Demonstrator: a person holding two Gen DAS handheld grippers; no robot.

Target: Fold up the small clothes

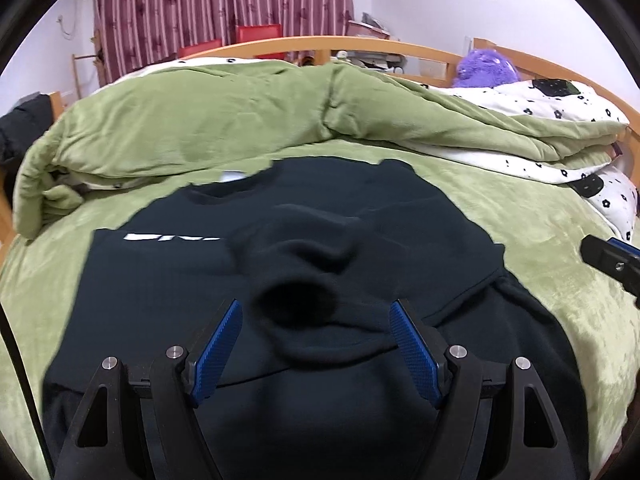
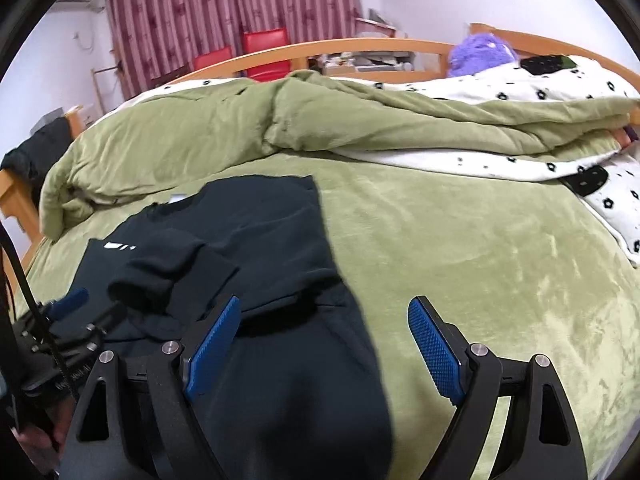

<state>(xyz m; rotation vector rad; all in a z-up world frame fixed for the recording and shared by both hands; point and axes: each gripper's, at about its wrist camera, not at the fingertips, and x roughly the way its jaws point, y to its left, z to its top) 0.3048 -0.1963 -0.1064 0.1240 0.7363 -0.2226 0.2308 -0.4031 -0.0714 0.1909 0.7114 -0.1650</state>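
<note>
I count one dark sweatshirt (image 1: 168,280) on the bed, with one white printed mark (image 1: 172,237) and one white neck label (image 1: 231,176) showing on it. One cuff opening (image 1: 296,300) faces my left camera. I count two grippers: the left gripper (image 1: 316,340) and the right gripper (image 2: 324,340), each with two blue pads. There is one green quilt (image 1: 240,112), one white flowered cover (image 1: 560,108), one purple plush toy (image 1: 486,68), two red chairs (image 2: 266,54) and one striped curtain (image 1: 224,0).
</note>
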